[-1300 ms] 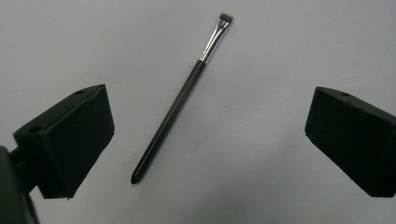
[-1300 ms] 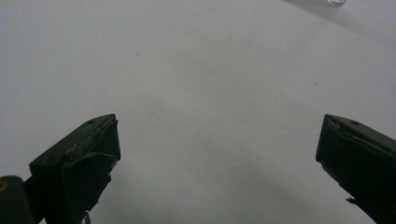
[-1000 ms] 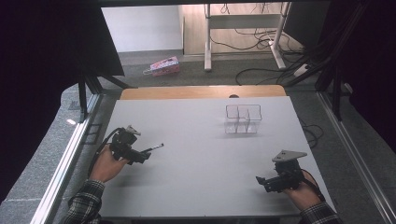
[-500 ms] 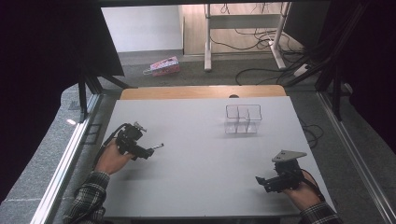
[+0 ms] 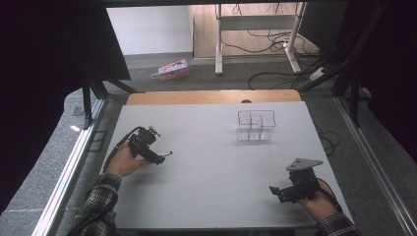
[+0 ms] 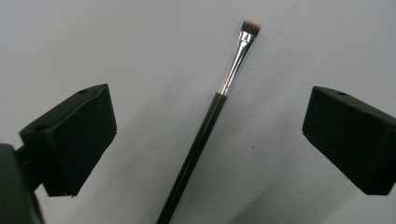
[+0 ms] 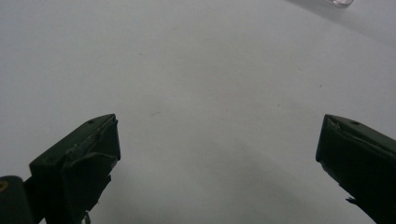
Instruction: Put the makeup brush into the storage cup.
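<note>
A person in plaid sleeves is working at a pale grey worktop (image 5: 211, 162), holding a hand-held gripper in each hand. The left hand-held gripper (image 5: 158, 158) is sitting toward nine o'clock on the worktop, its jaws spread wide and pointing toward three o'clock. In the left gripper view, a slim makeup brush (image 6: 212, 112) is lying flat on the surface in the gap between those jaws, touching neither; its black handle is running up from the bottom edge into a silver ferrule, and the short bristle tip is pointing toward one o'clock. In the high view the brush (image 5: 167, 154) is showing as a thin sliver at the jaw tips. The right hand-held gripper (image 5: 275, 191) is resting near five o'clock, a grey three-cornered plate on top, its jaws spread apart with bare worktop between them in the right gripper view. A clear acrylic divided organizer (image 5: 255, 125) is standing toward one o'clock, well apart from both grippers. Beyond the worktop, a pink box (image 5: 172, 70) is lying on the grey floor at about eleven o'clock
</note>
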### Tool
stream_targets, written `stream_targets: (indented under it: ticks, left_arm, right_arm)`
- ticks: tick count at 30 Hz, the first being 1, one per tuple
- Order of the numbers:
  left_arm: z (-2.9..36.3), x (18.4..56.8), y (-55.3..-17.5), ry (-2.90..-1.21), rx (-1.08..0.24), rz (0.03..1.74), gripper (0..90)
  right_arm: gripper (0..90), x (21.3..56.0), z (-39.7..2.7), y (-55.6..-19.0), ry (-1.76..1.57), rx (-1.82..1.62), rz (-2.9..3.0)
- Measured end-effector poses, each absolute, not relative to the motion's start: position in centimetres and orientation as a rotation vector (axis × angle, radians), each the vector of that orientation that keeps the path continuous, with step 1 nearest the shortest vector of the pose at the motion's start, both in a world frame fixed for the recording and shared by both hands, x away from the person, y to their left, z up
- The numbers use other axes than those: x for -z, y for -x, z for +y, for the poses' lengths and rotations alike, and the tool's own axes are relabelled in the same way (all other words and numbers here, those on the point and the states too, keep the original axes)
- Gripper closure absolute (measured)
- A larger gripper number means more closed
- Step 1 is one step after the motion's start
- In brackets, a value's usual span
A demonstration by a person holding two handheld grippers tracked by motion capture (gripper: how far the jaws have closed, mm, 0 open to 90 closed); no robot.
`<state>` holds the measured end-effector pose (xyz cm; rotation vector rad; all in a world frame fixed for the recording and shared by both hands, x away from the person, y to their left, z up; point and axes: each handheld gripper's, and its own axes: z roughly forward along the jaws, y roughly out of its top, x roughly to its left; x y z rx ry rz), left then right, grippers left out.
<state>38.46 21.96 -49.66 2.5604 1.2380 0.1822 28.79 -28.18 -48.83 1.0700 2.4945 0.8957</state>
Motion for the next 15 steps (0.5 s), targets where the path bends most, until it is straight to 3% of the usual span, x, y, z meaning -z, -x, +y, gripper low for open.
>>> stream_targets:
  ticks: [5, 9, 11, 12, 13, 14, 15]
  left_arm:
    - [21.9, 50.3, -38.7, -2.570, -0.163, 1.242, 6.6]
    - [21.8, 51.0, -38.7, -2.582, -0.140, 1.245, 13.6]
    - [21.9, 51.3, -38.7, -2.584, -0.130, 1.251, 22.5]
    - [21.9, 51.4, -38.7, -2.583, -0.119, 1.249, 22.5]
    - [21.9, 51.5, -38.6, -2.585, -0.113, 1.245, 30.4]
    - [21.9, 51.6, -38.6, -2.581, -0.104, 1.248, 30.4]
    - [22.2, 51.4, -38.6, -2.566, -0.110, 1.248, 38.3]
  right_arm:
    - [0.0, 48.9, -28.2, -28.8, -1.074, -0.895, 2.499]
    - [0.0, 48.9, -28.1, -28.7, -1.072, -0.893, 2.502]
    - [0.0, 48.9, -28.1, -28.7, -1.068, -0.894, 2.505]
    - [0.0, 48.9, -28.1, -28.7, -1.068, -0.894, 2.505]
    - [0.0, 48.9, -28.1, -28.8, -1.063, -0.894, 2.506]
    - [0.0, 48.9, -28.1, -28.8, -1.063, -0.894, 2.506]
    - [0.0, 48.9, -28.1, -28.7, -1.061, -0.893, 2.507]
